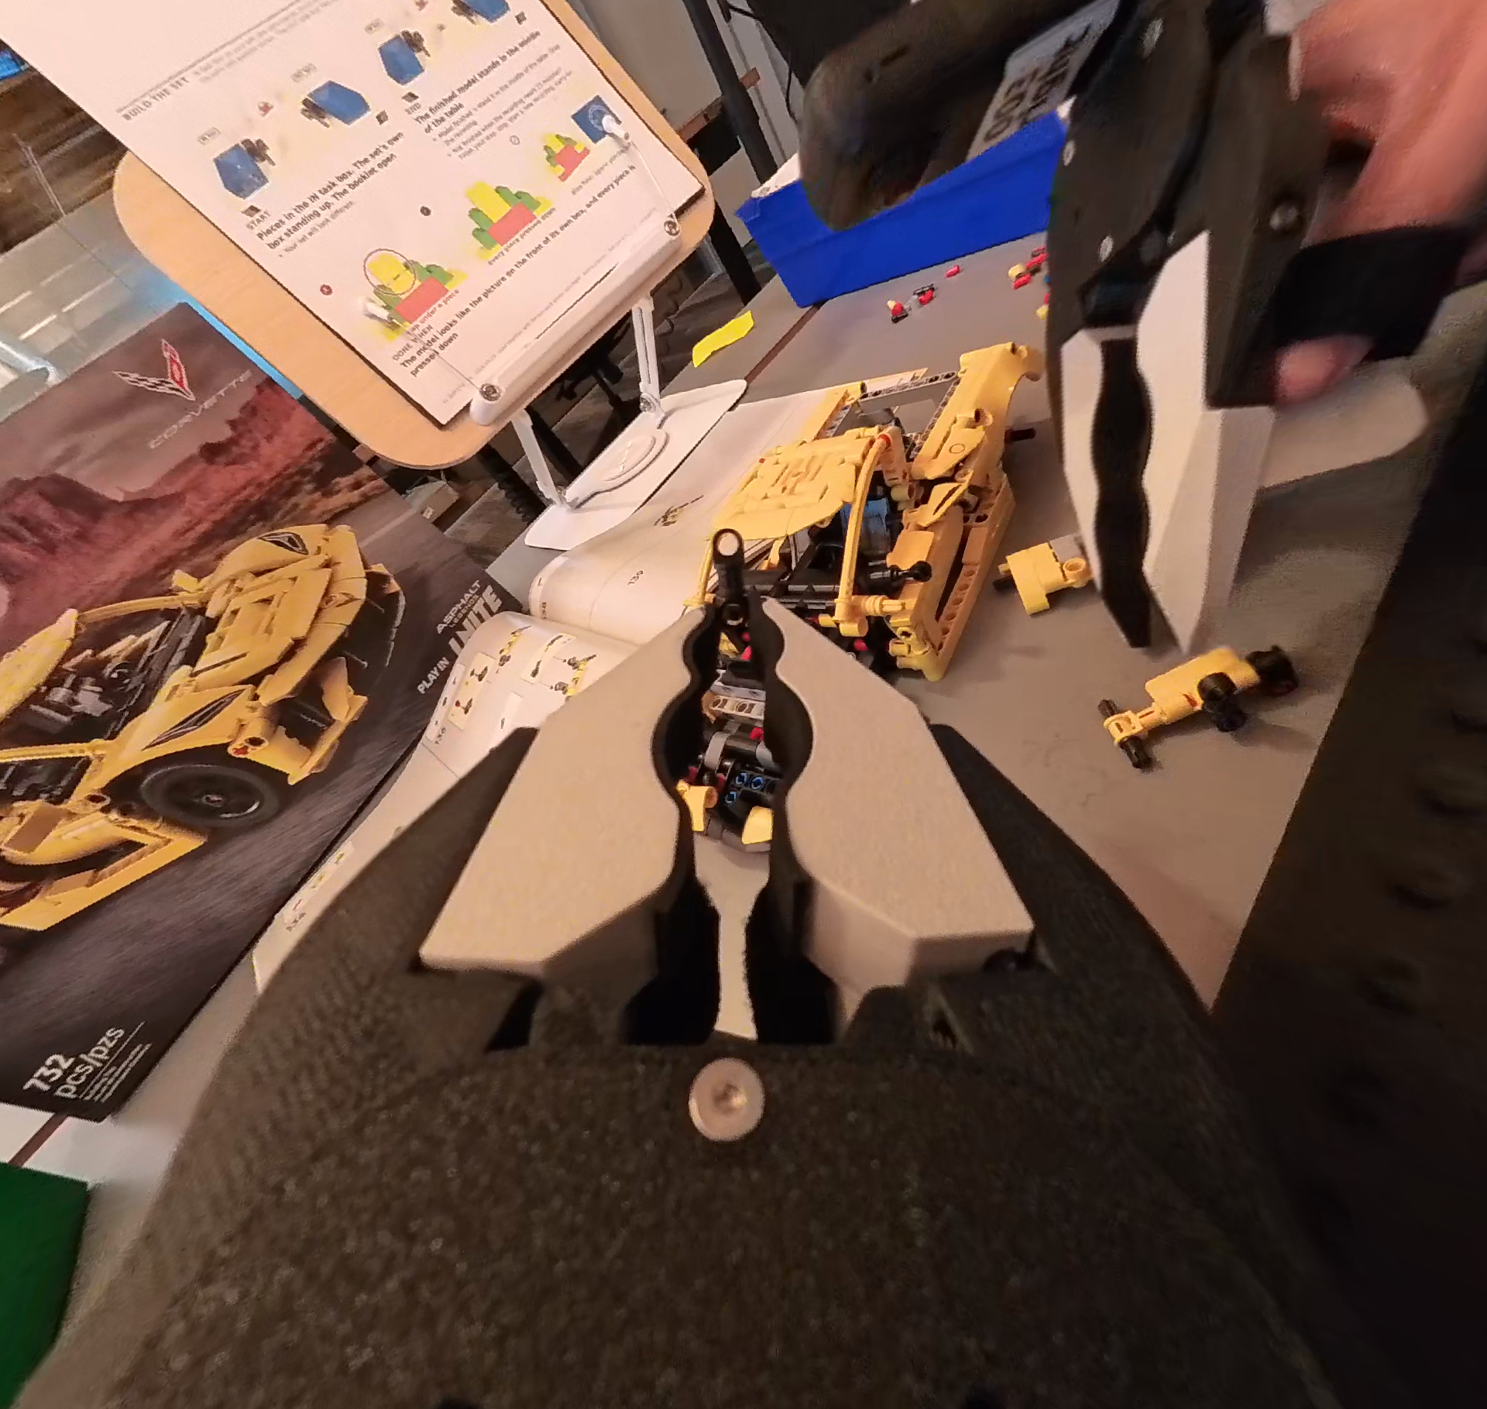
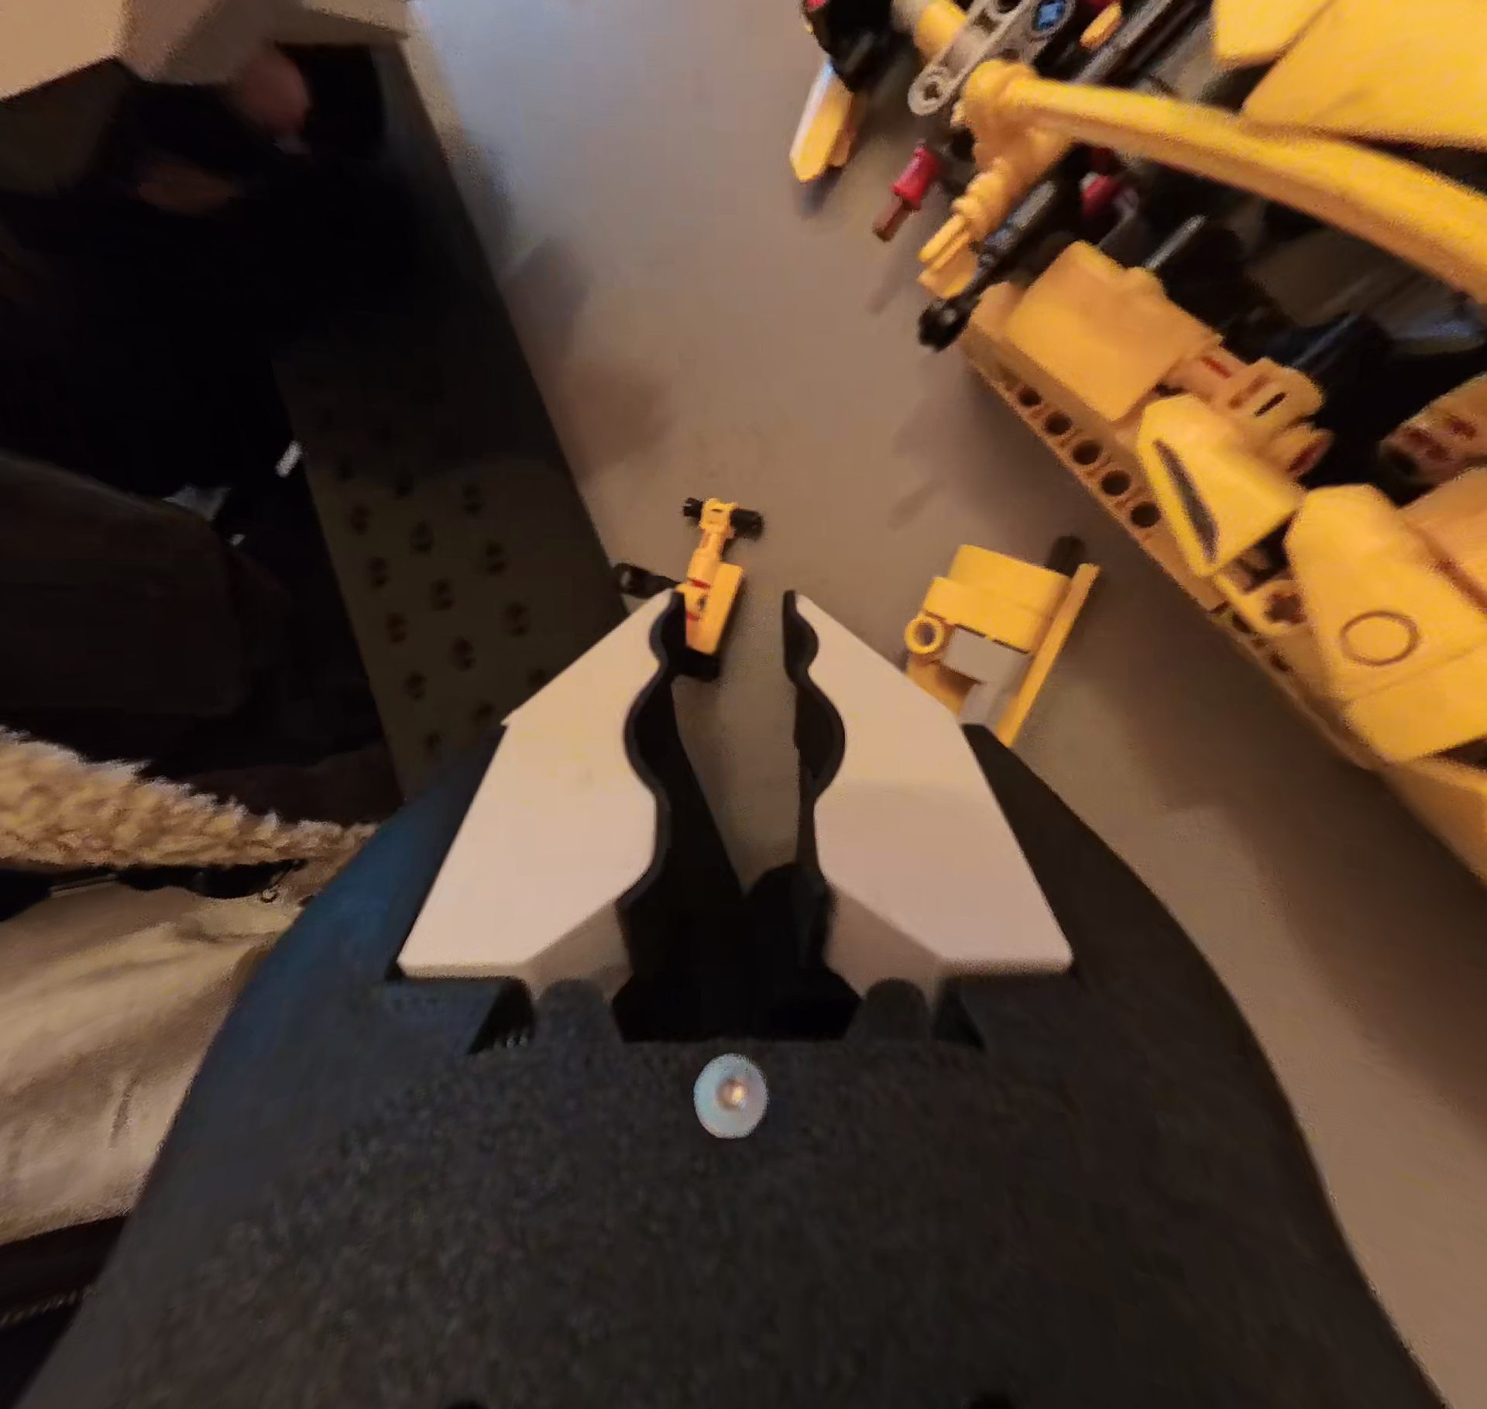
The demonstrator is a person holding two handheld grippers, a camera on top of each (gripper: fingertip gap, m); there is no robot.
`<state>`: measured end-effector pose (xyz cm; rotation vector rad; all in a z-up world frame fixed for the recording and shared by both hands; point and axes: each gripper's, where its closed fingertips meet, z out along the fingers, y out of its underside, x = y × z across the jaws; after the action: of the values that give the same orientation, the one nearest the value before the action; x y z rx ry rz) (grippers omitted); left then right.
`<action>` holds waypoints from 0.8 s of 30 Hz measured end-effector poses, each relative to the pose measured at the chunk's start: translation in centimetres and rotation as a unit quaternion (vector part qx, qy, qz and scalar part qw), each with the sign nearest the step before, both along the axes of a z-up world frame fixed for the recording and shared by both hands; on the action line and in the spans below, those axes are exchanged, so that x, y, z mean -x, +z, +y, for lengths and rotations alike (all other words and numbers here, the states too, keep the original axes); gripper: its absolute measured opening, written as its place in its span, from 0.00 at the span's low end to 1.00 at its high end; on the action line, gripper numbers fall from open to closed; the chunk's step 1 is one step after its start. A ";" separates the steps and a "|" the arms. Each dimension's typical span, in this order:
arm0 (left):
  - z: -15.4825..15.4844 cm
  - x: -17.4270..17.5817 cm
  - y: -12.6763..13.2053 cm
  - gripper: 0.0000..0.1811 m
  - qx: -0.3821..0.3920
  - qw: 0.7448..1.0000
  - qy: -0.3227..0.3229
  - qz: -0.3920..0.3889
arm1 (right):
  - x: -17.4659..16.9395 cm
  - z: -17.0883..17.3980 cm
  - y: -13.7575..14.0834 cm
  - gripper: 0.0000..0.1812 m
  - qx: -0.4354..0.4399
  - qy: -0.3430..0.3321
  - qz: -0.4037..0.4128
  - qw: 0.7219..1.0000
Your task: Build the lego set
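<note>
Left wrist view: high, looking across grey table (image 1: 1006,694) at part-built yellow brick car (image 1: 877,517). Right wrist view: close, steeply downward. Shared: car (image 2: 1207,372), table (image 2: 684,284).

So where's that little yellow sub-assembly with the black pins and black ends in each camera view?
Left wrist view: small yellow sub-assembly lies on the grey table, lower right of the car model, below the right tool.
Right wrist view: the same piece lies centre frame, just past the tool's left fingertip.
Shared landmark: the chunky yellow bracket piece, lying between it and the car.
</note>
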<state>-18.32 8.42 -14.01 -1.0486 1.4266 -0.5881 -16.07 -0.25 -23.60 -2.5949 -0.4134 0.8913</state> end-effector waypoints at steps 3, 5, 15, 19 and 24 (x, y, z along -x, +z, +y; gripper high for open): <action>0.0 0.0 0.0 0.03 0.005 1.000 -0.002 0.001 | 0.0 -0.1 -0.5 0.11 0.042 0.013 0.011 0.999; 0.0 0.0 -0.1 0.03 0.008 1.000 -0.003 0.002 | 0.7 -0.2 -0.3 0.12 0.073 0.017 0.054 0.996; -0.5 0.2 0.3 0.04 0.073 0.997 -0.035 -0.015 | 3.4 1.1 2.8 0.00 0.011 0.058 0.152 0.987; -1.6 1.3 3.9 0.04 0.141 0.977 -0.109 -0.116 | 2.3 4.3 10.2 0.00 -0.124 -0.012 0.293 0.948; -2.9 1.7 5.5 0.04 0.095 0.972 -0.142 -0.159 | 2.7 5.4 14.1 0.00 -0.178 -0.059 0.420 0.888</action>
<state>-20.06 5.50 -8.55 -0.8543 1.2592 -1.0696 -18.79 5.12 -9.47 -1.6652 -0.1403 1.5904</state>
